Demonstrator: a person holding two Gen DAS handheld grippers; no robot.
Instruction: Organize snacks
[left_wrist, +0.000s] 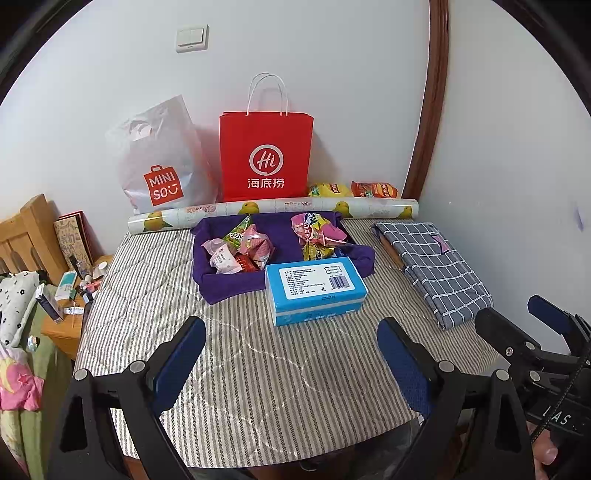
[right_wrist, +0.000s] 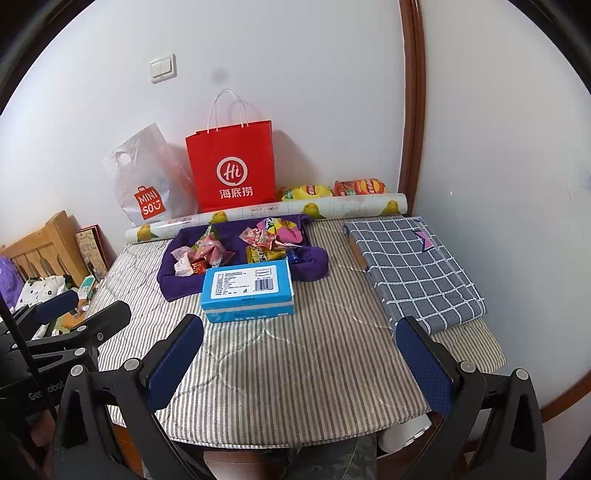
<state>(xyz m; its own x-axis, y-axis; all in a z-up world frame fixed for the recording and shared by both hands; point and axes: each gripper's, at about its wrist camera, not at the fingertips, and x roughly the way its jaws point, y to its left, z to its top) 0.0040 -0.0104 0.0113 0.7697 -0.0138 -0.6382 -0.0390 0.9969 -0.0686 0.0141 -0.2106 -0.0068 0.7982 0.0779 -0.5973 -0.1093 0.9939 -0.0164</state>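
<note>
A purple cloth tray (left_wrist: 221, 291) (right_wrist: 177, 288) with two compartments stands at the back of the striped tabletop (left_wrist: 258, 369). Wrapped snacks fill its left compartment (left_wrist: 240, 247) and its right one (left_wrist: 317, 232). A blue tissue pack (left_wrist: 314, 288) (right_wrist: 247, 291) lies against the tray's front. A yellow chip bag (left_wrist: 328, 190) and an orange chip bag (left_wrist: 375, 189) lie by the wall. My left gripper (left_wrist: 291, 325) hangs open over the near part of the table with nothing between its fingers. My right gripper (right_wrist: 299, 325) is also open and empty, to the right of the left one.
A red paper bag (left_wrist: 266, 155) and a white Miniso bag (left_wrist: 162, 166) lean on the wall behind a roll of printed paper (left_wrist: 273, 208). A folded checked cloth (left_wrist: 436, 266) lies at the right. A cluttered wooden stand (left_wrist: 62, 332) sits beside the table's left edge.
</note>
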